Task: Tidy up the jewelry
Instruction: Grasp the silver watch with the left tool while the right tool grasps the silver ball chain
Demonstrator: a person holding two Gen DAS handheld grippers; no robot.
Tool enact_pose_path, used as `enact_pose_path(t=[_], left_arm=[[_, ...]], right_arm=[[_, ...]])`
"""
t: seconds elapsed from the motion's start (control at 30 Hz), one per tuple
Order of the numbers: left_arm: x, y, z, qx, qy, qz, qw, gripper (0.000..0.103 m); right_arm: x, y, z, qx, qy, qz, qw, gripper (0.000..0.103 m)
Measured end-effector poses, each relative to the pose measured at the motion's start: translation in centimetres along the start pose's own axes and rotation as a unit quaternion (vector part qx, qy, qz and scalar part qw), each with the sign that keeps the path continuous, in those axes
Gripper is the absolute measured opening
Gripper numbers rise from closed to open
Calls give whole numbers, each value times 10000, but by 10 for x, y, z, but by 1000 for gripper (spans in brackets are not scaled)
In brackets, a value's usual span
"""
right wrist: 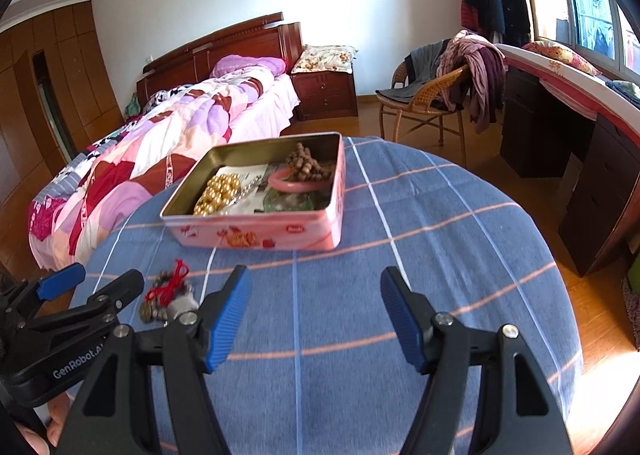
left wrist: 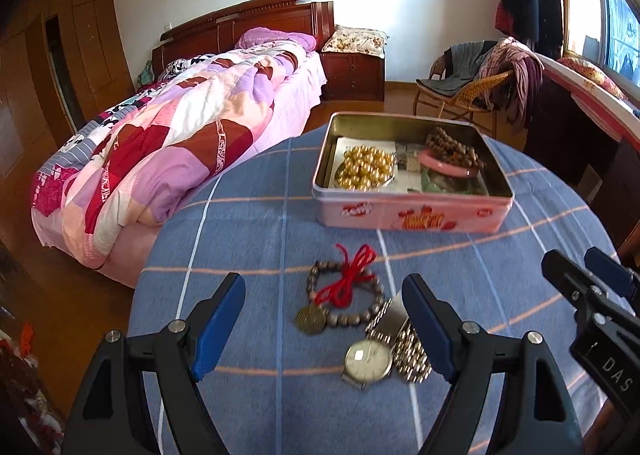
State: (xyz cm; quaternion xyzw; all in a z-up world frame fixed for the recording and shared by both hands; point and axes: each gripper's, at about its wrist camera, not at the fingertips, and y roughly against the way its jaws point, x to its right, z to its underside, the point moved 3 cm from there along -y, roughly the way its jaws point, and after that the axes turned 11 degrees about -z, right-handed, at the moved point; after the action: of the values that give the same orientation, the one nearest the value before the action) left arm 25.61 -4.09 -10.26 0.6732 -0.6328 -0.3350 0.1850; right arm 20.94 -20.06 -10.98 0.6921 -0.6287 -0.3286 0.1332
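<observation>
L gripper [left wrist: 324, 319] wide open, empty, over bracelet [left wrist: 340, 301] and watch [left wrist: 368, 359] near table [left wrist: 248, 223] front edge. R gripper [right wrist: 316, 311] wide open, empty. Advise: pinch bracelet beads, avoid watch, lift to tin [left wrist: 408, 215].

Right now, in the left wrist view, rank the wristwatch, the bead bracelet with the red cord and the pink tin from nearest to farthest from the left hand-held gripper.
1. Wristwatch, between the open fingers of the left hand-held gripper, toward the right one.
2. Bead bracelet with red cord, just beyond the watch.
3. Pink tin, farther back on the blue cloth.

- Tin [left wrist: 408, 215]: glossy printed metal, bare shiny inside.
- Watch [left wrist: 368, 359]: polished metal, linked band.
- Worktop cloth [left wrist: 260, 247]: matt woven fabric.
- Fingers [right wrist: 228, 319]: ribbed blue pads.
</observation>
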Motion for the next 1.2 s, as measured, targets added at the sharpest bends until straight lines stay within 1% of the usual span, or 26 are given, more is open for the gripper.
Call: enact_pose_path(t=[0.27,0.37,0.43,0.5,0.57,0.63,0.7,0.77,0.83,1.0,1.1,1.13,1.17,1.2], left_arm=[[-19,-4,39,-282,-164,-127,9994,81],[-30,-5,53,-392,-176,-169,9989,81],[-35,-7,58,-448,-139,-119,9988,81],[-39,-8,61,-504,-60,-21,9987,81],[-42,-9,63,-530,-4,48,9986,81],[-45,-8,63,-497,-14,-3,9988,81],[-48,-8,63,-474,-26,-30,9989,81],[-52,-7,63,-466,13,-37,9989,81],[-55,-6,62,-459,60,-6,9989,81],[-57,-6,63,-460,58,3,9989,81],[-56,-6,63,-470,60,53,9989,81],[-55,-6,63,-466,54,68,9989,81],[-55,-6,62,-457,51,82,9989,81],[-54,-6,62,-452,46,110,9989,81]], right_arm=[[-3,2,22,-283,87,-16,9996,70],[-3,-1,28,-426,40,-125,9990,70],[-8,-5,30,-511,50,-234,9984,70],[-15,-9,31,-611,136,-357,9974,70],[-27,-17,32,-782,248,-581,9949,70],[-38,-24,34,-915,424,-707,9924,70],[-51,-35,38,-1120,685,-784,9882,67],[-61,-46,43,-1323,854,-817,9841,61],[-67,-58,47,-1506,1006,-690,9810,61],[-75,-69,45,-1586,1191,-713,9775,61],[-73,-70,44,-1625,1173,-834,9762,60],[-72,-68,44,-1621,1194,-851,9758,52],[-71,-67,43,-1649,1171,-904,9752,34],[-68,-66,44,-1700,1170,-880,9745,27]])
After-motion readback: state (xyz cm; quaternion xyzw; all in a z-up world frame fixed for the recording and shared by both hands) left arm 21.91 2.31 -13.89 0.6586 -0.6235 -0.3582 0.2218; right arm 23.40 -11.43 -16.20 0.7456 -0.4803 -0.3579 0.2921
